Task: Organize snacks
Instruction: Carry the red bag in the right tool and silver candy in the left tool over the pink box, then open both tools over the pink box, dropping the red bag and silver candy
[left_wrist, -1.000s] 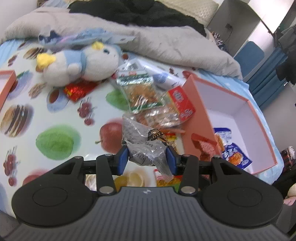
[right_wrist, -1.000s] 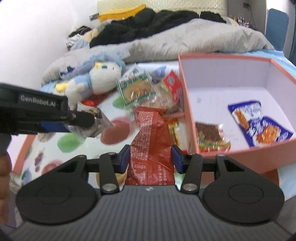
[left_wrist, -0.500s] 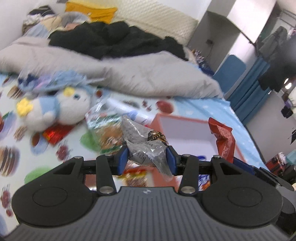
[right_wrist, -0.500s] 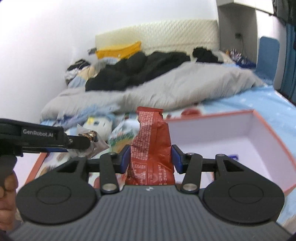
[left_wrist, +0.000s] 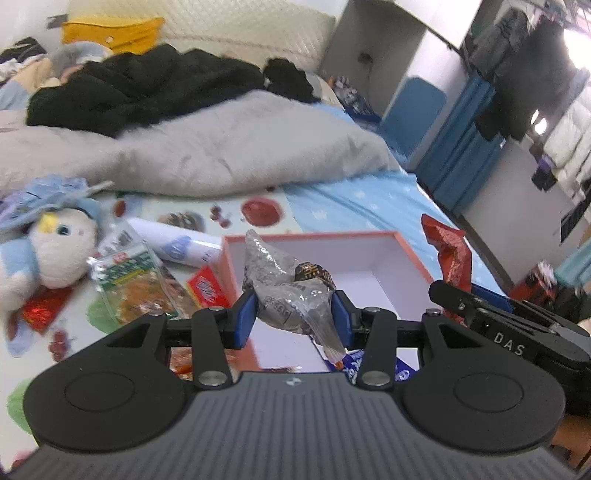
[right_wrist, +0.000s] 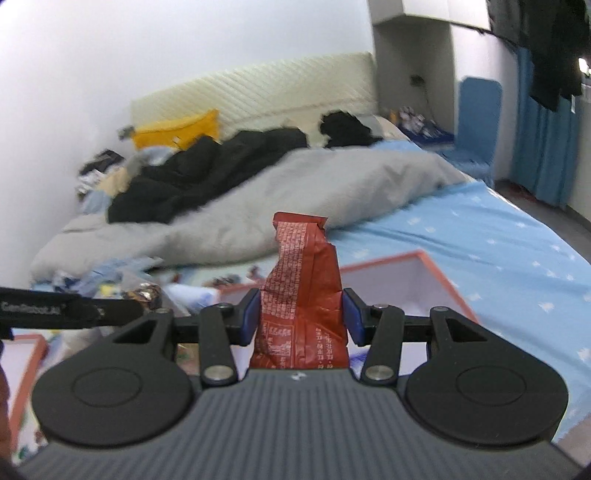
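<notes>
My left gripper (left_wrist: 293, 314) is shut on a clear crinkled packet with a dark wrapped sweet (left_wrist: 291, 291) and holds it in the air in front of the orange box with white inside (left_wrist: 406, 251). My right gripper (right_wrist: 300, 314) is shut on a red snack packet (right_wrist: 301, 280), held upright above the same box (right_wrist: 439, 269). The right gripper with its red packet (left_wrist: 450, 254) shows at the right of the left wrist view. The left gripper's finger (right_wrist: 74, 308) shows at the left of the right wrist view. Blue packets (left_wrist: 373, 363) lie in the box.
Loose snacks lie left of the box: a green packet (left_wrist: 129, 284), a small red packet (left_wrist: 205, 288), a white tube (left_wrist: 173, 240). A plush toy (left_wrist: 48, 254) and a grey blanket (left_wrist: 221, 147) lie behind. Another orange box's edge (right_wrist: 26, 365) is at the left.
Both grippers have lifted their packets off the bed and tilted up. The view has swung from the snack pile toward the headboard, and both packets now hang by the orange box.
</notes>
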